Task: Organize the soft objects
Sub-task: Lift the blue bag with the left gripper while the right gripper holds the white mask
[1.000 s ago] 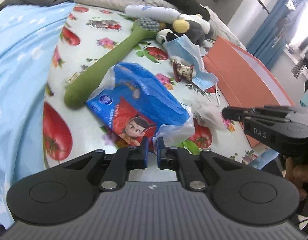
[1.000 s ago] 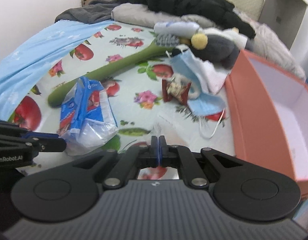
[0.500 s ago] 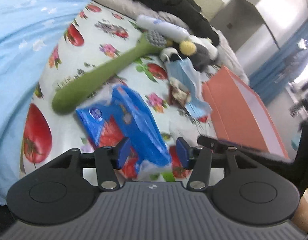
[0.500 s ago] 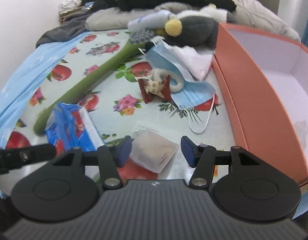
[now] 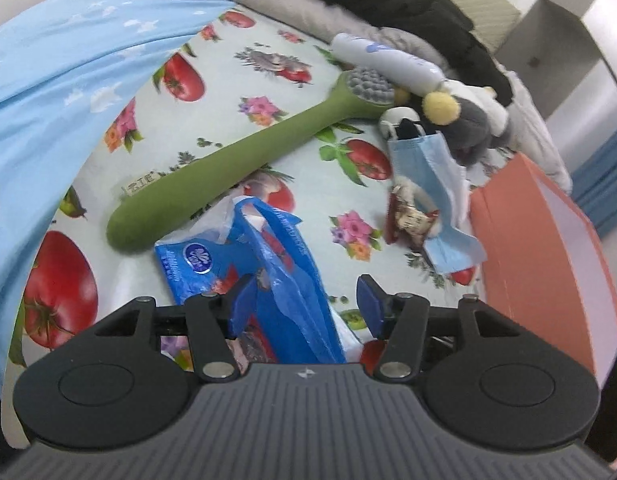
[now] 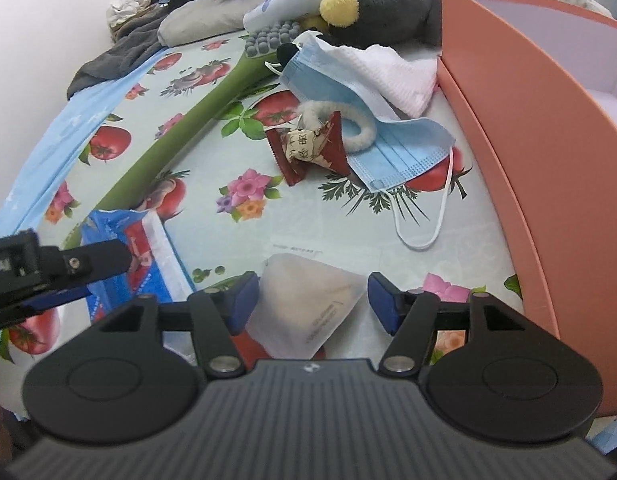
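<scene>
My left gripper (image 5: 304, 304) is open, its jaws on either side of a blue tissue pack (image 5: 268, 264) lying on the fruit-print sheet. My right gripper (image 6: 312, 300) is open around a small translucent white pouch (image 6: 312, 308). The left gripper (image 6: 60, 268) also shows at the left of the right wrist view, over the tissue pack (image 6: 148, 256). A blue face mask (image 6: 372, 140), a red wrapped packet (image 6: 312, 148), a white cloth (image 6: 392, 76) and a grey plush toy (image 6: 380, 8) lie further back.
An orange box (image 6: 528, 128) with a white inside stands open on the right. A long green brush (image 5: 236, 160) lies diagonally across the sheet. A white bottle (image 5: 384, 60) and dark clothes (image 5: 392, 0) are piled at the back. A blue blanket (image 5: 48, 92) covers the left.
Both grippers have opened from shut. The left one has come down around the tissue pack. The right one has moved forward around the white pouch.
</scene>
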A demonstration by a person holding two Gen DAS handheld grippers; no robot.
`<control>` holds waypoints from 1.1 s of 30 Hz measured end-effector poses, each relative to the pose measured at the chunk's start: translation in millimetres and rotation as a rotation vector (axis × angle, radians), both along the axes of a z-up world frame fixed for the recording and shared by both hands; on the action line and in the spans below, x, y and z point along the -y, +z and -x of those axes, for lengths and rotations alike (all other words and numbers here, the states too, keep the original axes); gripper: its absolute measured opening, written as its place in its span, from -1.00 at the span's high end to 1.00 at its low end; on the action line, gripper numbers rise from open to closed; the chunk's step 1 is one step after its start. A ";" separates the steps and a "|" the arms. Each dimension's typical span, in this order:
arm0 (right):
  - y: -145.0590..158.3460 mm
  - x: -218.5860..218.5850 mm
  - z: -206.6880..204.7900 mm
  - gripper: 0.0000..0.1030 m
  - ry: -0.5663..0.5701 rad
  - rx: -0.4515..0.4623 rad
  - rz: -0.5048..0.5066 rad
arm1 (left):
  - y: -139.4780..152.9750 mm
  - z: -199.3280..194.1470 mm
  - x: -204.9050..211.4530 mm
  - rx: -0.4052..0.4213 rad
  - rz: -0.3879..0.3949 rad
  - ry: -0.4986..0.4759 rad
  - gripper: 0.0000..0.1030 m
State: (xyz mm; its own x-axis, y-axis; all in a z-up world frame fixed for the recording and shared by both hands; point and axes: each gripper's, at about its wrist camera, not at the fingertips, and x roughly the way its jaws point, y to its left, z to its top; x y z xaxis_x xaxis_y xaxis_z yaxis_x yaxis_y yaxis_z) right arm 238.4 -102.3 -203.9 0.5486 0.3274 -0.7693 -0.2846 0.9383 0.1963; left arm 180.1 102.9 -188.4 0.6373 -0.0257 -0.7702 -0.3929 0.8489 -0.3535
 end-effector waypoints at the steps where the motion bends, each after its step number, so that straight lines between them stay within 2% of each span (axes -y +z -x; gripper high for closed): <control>1: -0.7 -0.1 -0.5 -0.22 -0.001 -0.001 -0.001 | -1.2 -1.8 1.2 -0.007 -0.012 0.008 -0.19; 9: -3.3 -8.6 1.7 -0.21 0.031 0.024 0.050 | -12.4 -11.0 2.6 -0.063 -0.046 0.045 -0.18; 12: -4.1 -8.1 1.1 -0.11 0.030 0.024 0.051 | -19.5 -13.1 1.9 -0.078 -0.030 0.040 -0.16; 17: -1.9 -6.3 2.3 -0.01 0.032 0.044 0.060 | -25.0 -14.1 3.3 -0.088 -0.041 0.030 0.07; 19: -0.3 -4.8 3.1 0.00 0.032 0.053 0.064 | -23.4 -12.2 3.6 -0.074 -0.040 0.028 0.46; 22: 2.4 -2.5 4.2 0.00 0.033 0.060 0.060 | -17.6 -9.2 5.8 -0.046 -0.061 0.011 0.67; 27: 12.4 -0.2 10.3 0.01 0.033 0.089 0.063 | -7.1 -3.0 7.8 -0.019 -0.064 0.008 0.73; 33: 39.7 8.3 25.3 0.01 0.017 0.149 0.065 | 15.2 10.5 10.4 0.020 -0.070 -0.009 0.75</control>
